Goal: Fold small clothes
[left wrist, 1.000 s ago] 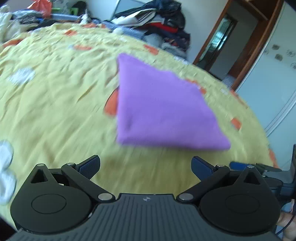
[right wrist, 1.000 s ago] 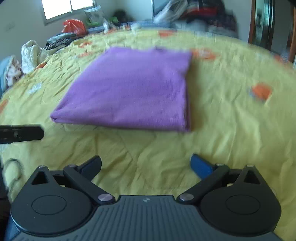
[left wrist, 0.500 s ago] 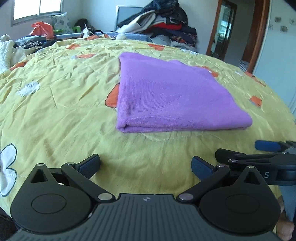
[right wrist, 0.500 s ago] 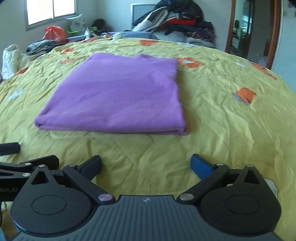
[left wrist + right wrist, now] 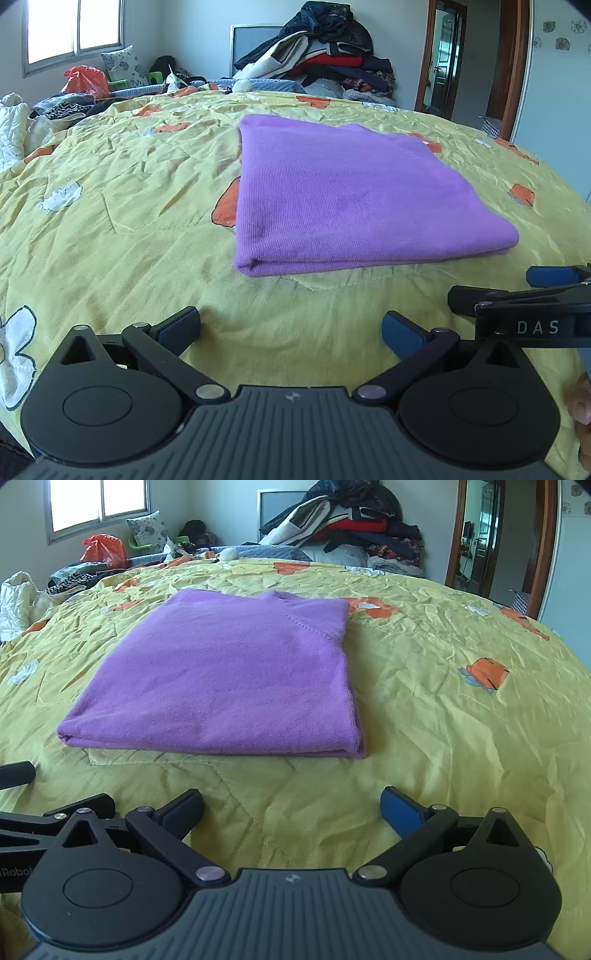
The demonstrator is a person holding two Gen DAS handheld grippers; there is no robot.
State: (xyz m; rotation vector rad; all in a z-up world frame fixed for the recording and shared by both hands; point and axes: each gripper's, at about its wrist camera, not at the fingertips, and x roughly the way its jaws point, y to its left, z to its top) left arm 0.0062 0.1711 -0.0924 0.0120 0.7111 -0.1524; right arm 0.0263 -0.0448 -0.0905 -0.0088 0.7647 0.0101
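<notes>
A purple knit garment (image 5: 354,199) lies folded into a flat rectangle on the yellow bedspread (image 5: 110,206); the right wrist view shows the garment (image 5: 229,679) with its neckline at the far edge. My left gripper (image 5: 291,326) hovers open over bare bedspread, short of the garment's near folded edge. My right gripper (image 5: 291,805) is open too, also nearer than the garment, with nothing between its fingers. The right gripper's side (image 5: 524,306) shows at the right of the left wrist view.
A heap of clothes (image 5: 325,62) is piled at the far end of the bed. An orange bag (image 5: 85,79), a pillow (image 5: 123,66) and more clothes lie at the far left. A doorway (image 5: 443,55) opens at the far right. Bedspread (image 5: 461,709) stretches right of the garment.
Both wrist views have steadied and levelled after blurred motion. Both grippers drew back a little from the folded garment and stay open. The garment has not moved.
</notes>
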